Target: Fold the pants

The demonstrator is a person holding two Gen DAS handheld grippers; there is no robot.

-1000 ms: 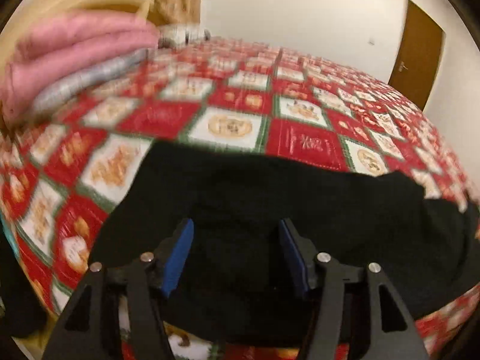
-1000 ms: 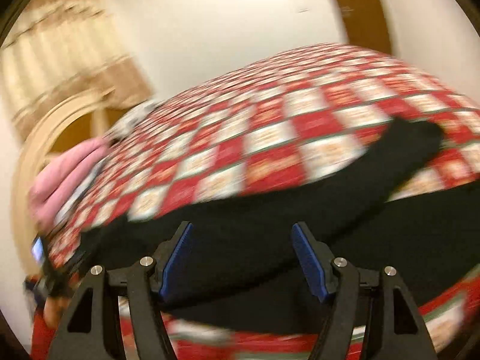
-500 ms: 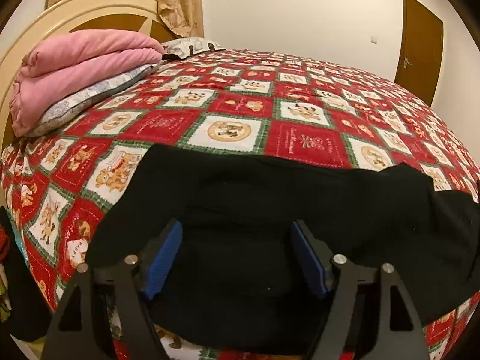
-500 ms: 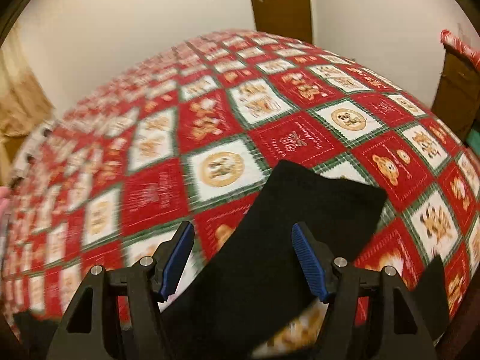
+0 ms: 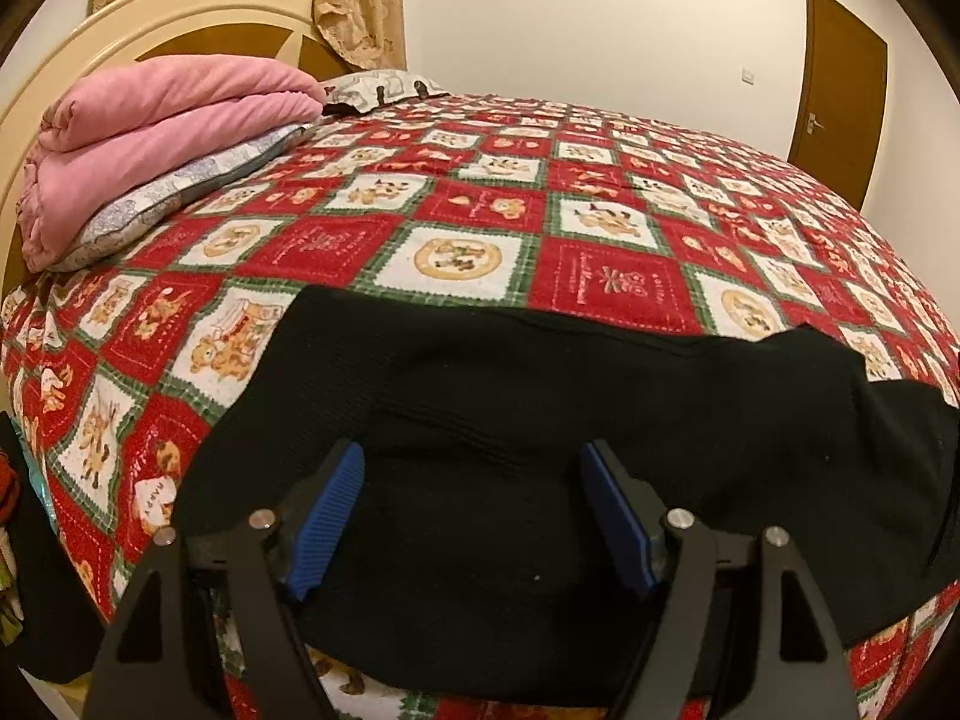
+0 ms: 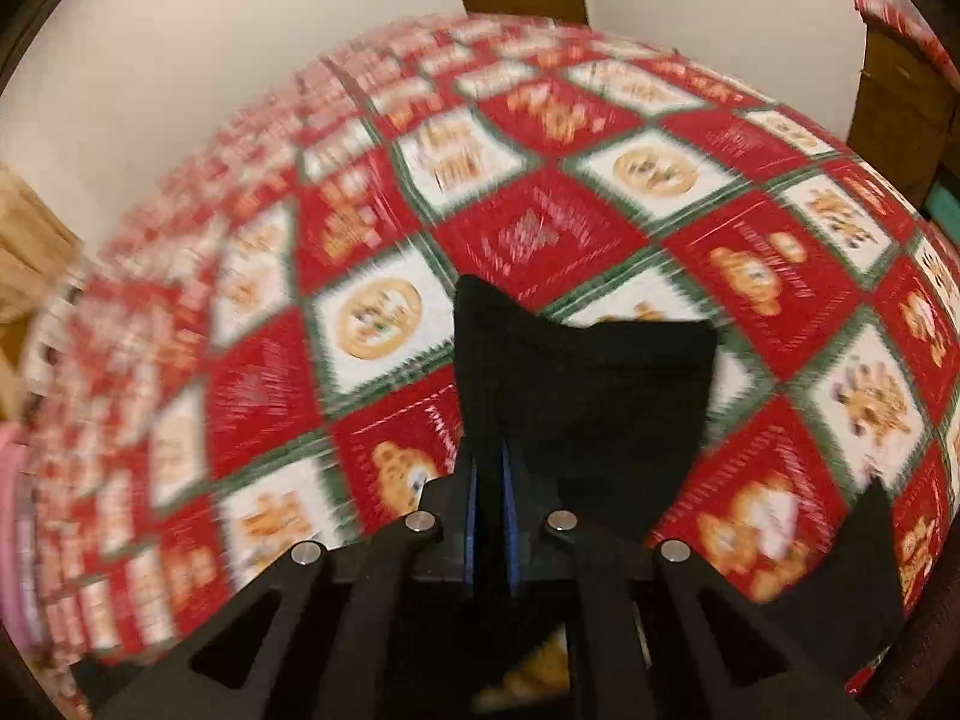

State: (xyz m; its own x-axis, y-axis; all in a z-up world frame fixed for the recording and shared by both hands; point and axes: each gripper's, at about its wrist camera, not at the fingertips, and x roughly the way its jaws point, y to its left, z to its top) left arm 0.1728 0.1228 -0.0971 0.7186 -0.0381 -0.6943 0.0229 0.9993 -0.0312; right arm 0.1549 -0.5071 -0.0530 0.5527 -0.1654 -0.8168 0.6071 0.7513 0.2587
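Note:
Black pants (image 5: 540,408) lie spread across the near part of a bed with a red, white and green patchwork cover (image 5: 480,228). My left gripper (image 5: 474,510) hovers over the waist end, its blue pads apart and nothing pinched between them. In the right wrist view the leg end of the pants (image 6: 600,384) rises from the cover in a bunched peak. My right gripper (image 6: 487,516) is shut on that black cloth, which is squeezed between the blue pads. The view there is blurred by motion.
A folded pink blanket (image 5: 150,120) rests on a patterned pillow (image 5: 180,192) against the cream headboard (image 5: 180,6) at far left. A brown door (image 5: 840,90) stands at far right. A wooden piece of furniture (image 6: 900,96) stands past the bed's right edge.
The right gripper swung along the pants to the leg end and closed on the cloth, lifting it. The left gripper's jaws widened a little early on, then held still.

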